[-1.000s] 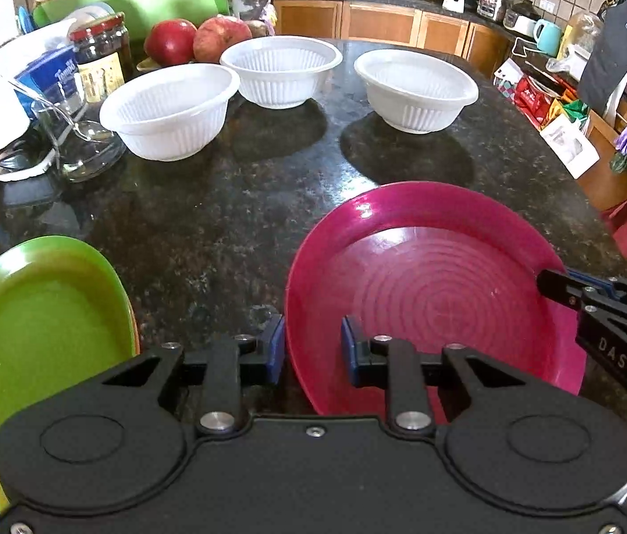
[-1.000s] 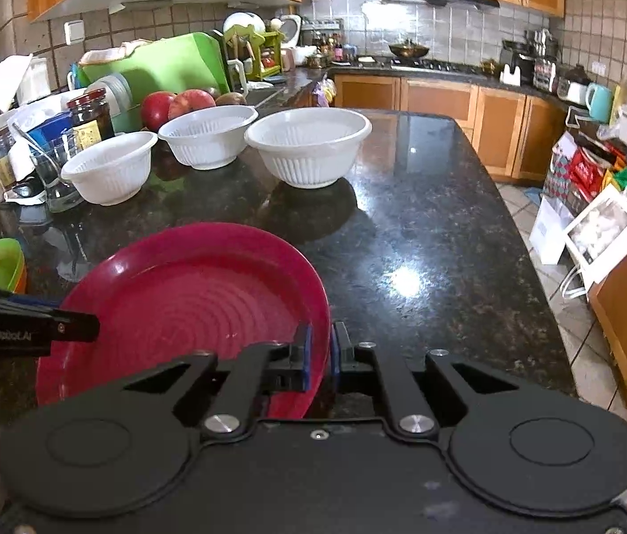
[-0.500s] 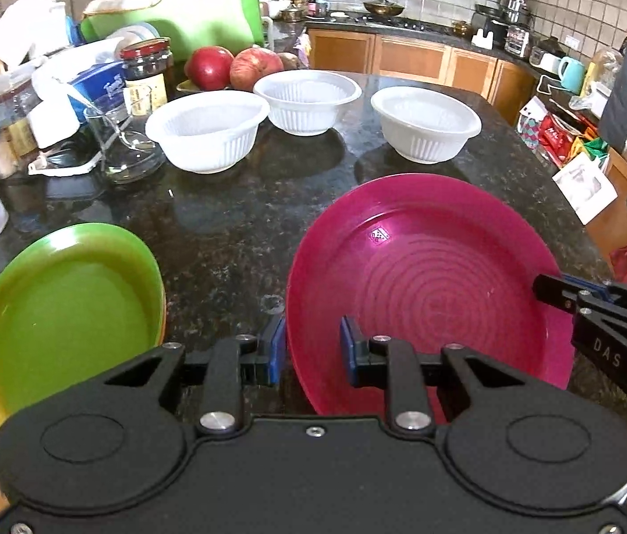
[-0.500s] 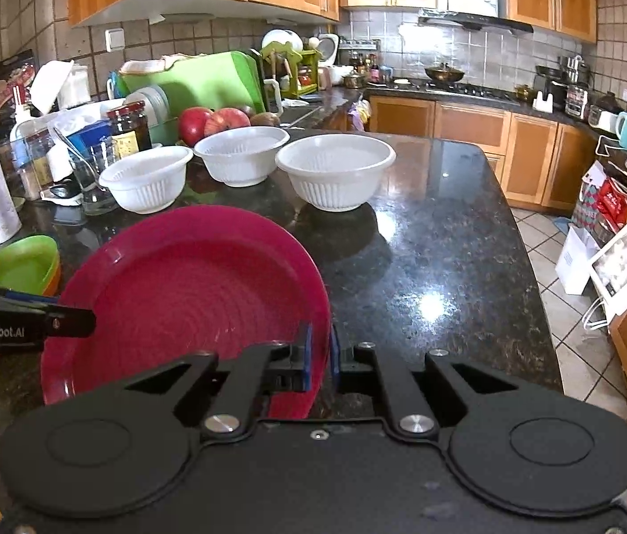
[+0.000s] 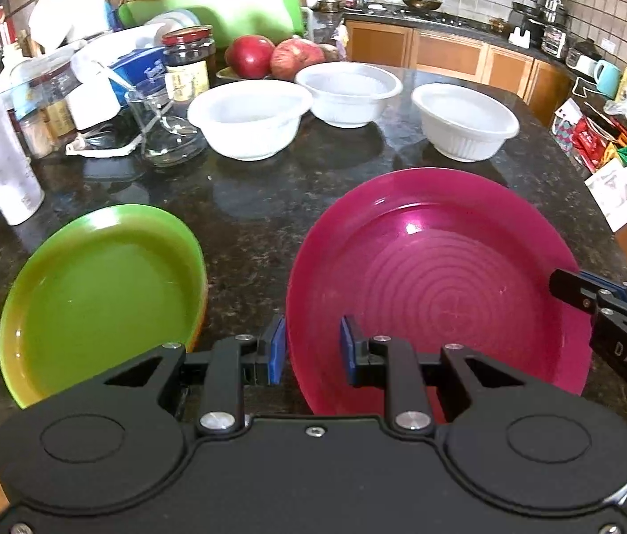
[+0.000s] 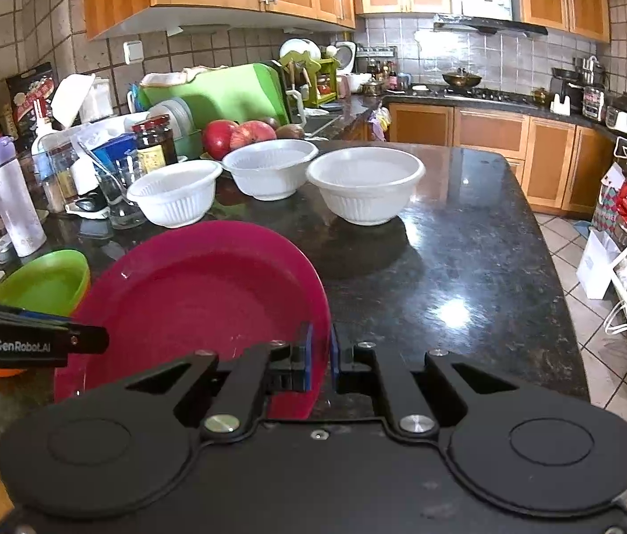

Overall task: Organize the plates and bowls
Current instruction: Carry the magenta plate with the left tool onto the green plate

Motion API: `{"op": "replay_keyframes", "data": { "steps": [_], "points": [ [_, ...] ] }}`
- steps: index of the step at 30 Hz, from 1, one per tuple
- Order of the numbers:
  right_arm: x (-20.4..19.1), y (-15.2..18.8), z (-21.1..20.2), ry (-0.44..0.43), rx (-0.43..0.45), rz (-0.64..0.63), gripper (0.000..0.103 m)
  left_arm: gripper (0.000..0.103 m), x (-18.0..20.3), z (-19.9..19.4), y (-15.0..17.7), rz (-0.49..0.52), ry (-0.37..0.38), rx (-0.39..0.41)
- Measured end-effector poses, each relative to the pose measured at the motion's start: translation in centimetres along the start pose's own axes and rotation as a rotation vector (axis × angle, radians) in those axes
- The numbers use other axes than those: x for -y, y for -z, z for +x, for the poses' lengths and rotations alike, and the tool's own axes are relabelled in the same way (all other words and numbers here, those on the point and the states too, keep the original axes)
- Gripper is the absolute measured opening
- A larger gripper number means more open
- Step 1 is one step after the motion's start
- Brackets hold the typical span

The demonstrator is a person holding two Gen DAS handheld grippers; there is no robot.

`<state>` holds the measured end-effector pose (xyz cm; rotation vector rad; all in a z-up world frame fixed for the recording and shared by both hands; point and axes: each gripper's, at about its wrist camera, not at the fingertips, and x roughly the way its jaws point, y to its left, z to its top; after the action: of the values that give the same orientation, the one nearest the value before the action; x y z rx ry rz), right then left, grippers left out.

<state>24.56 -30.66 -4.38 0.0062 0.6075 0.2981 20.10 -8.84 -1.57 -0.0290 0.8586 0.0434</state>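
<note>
Kitchen island, dark speckled granite countertop (image 5: 247,187); wooden cabinets and tiled wall behind.

Right gripper (image 6: 319,347): blue pads pressed together on the right rim of the magenta plate (image 6: 198,298). Plate is tilted, with its left side higher in the right wrist view. In the left wrist view the right gripper's fingers enter from the right edge and meet the plate rim there.

Left gripper (image 5: 312,347): jaws spread. The near-left rim of the magenta plate (image 5: 438,285) sits in the gap between the pads; contact with either pad cannot be told. The left blue pad lies outside the rim, the right pad over the plate's inner face.

Green plate (image 5: 100,298): on the counter to the left of the magenta plate, apart from it, a strip of granite between. An orange edge shows under its near rim, so it seems to rest on something orange; what, cannot tell.

Three white bowls stand in a row at the far side of the counter, upright: left bowl (image 5: 249,118), middle bowl (image 5: 349,91), right bowl (image 5: 464,120). Left and middle are nearly touching; the right one stands apart, just beyond the magenta plate.

Behind the bowls: red apples (image 5: 278,55), a dark jar (image 5: 189,60), a glass measuring cup (image 5: 166,127). A lilac bottle (image 5: 0,155) stands upright at the left edge.
</note>
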Motion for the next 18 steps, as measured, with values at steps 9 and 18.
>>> {"op": "replay_keyframes", "data": {
  "steps": [9, 18],
  "points": [
    [-4.8, -1.2, 0.4, -0.025, 0.023, -0.009, 0.01, 0.033, -4.3, -0.6, -0.5, -0.002, -0.021, 0.013],
    [-11.7, -1.9, 1.8, -0.058, -0.002, -0.02, 0.01, 0.033, -11.1, -1.0, -1.1, -0.022, -0.057, 0.019]
  ]
}}
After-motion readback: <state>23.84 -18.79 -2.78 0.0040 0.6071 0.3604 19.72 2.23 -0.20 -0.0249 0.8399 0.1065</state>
